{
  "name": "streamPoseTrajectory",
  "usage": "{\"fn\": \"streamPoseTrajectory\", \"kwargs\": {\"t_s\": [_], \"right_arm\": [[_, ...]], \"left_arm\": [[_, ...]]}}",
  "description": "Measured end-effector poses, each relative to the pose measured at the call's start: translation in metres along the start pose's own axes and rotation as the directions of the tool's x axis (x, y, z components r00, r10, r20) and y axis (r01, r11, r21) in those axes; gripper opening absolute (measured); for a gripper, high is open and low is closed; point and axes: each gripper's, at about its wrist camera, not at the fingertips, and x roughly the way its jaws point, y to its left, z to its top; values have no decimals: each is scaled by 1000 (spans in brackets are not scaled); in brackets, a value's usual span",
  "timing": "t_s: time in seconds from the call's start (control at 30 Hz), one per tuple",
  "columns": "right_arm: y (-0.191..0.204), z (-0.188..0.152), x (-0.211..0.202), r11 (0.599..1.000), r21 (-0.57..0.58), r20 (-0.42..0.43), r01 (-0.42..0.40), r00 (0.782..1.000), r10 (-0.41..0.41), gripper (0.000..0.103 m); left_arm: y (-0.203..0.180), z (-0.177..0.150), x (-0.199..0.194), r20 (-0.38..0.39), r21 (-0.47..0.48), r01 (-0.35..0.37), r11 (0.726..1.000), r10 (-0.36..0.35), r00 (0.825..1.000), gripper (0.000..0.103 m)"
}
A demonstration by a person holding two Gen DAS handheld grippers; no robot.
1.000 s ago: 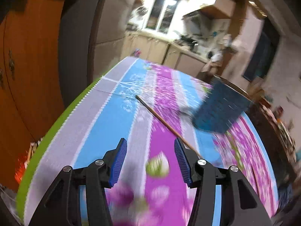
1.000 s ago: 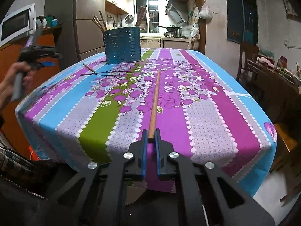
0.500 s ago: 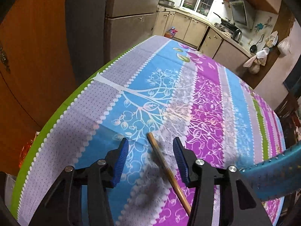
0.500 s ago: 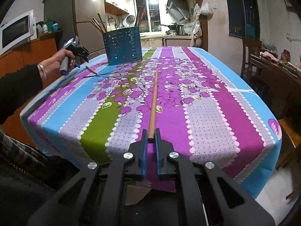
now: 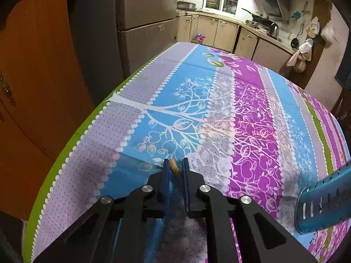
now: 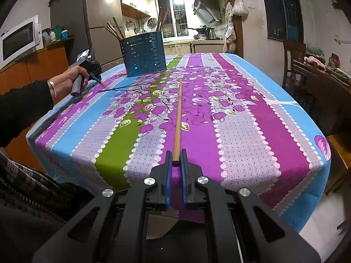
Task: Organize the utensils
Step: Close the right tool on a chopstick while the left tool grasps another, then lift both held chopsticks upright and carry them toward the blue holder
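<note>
A long wooden chopstick (image 6: 178, 114) lies along the middle of the flowered tablecloth (image 6: 241, 131). My right gripper (image 6: 175, 160) is shut on its near end at the table's front edge. A second wooden chopstick (image 5: 174, 165) lies at the left of the table, near the blue perforated utensil holder (image 6: 143, 57). My left gripper (image 5: 175, 166) is closing, its blue pads pressed on that stick's tip; the rest of the stick is hidden under the fingers. From the right wrist, the left gripper (image 6: 97, 79) points down at the cloth just left of the holder. The holder's rim (image 5: 324, 199) shows at the left wrist view's right edge.
Several chopsticks (image 6: 114, 29) stand in the holder. A hand and dark sleeve (image 6: 68, 81) hold the left gripper. A microwave (image 6: 19, 39) on an orange cabinet and a fridge (image 5: 142, 22) stand left of the table. A wooden chair (image 6: 294, 65) and cluttered side table are at right.
The left gripper swung from beside the holder down to the second chopstick's tip, and its jaws went from wide apart to closed on it. The right gripper kept still on the long chopstick.
</note>
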Motion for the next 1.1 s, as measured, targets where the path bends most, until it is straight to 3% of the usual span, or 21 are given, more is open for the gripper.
{"fn": "streamPoseTrajectory", "kwargs": {"t_s": [0.13,0.23,0.43,0.57,0.63,0.77,0.83,0.87,0.93,1.0,1.1], "right_arm": [[-1,0,-1,1000,-2,-3,1,1000,-1,6],[0,-1,-3,1000,1,-4,2,1000,-2,6],[5,-2,-3,1000,1,-6,3,1000,-3,6],[5,-1,-3,1000,11,-13,-6,1000,6,6],[5,0,-2,1000,24,-13,-12,1000,13,6],[8,5,3,999,36,-17,-10,1000,11,6],[9,6,7,999,37,-19,-5,1000,5,6],[10,7,8,999,38,-20,-3,1000,4,6],[10,8,9,999,40,-23,5,1000,-4,6],[10,9,8,999,32,-24,13,1000,-12,6],[12,8,8,1000,18,-29,23,999,-23,6]], "left_arm": [[4,-9,-10,9,11,32,999,-32,999,7],[12,-23,-30,36,25,149,989,-150,988,7],[24,-57,-79,57,157,343,926,-355,933,7],[21,-92,-122,55,288,452,844,-486,872,7],[16,-108,-138,50,351,459,816,-506,861,7],[-7,-151,-158,1,491,432,757,-496,868,7],[-22,-174,-156,-39,564,394,726,-453,891,7],[-30,-187,-154,-41,613,346,710,-409,912,7],[-40,-197,-150,-67,662,323,676,-376,924,7],[-41,-198,-151,-57,675,311,669,-373,926,7],[-42,-190,-146,-103,675,322,664,-347,932,7]]}}
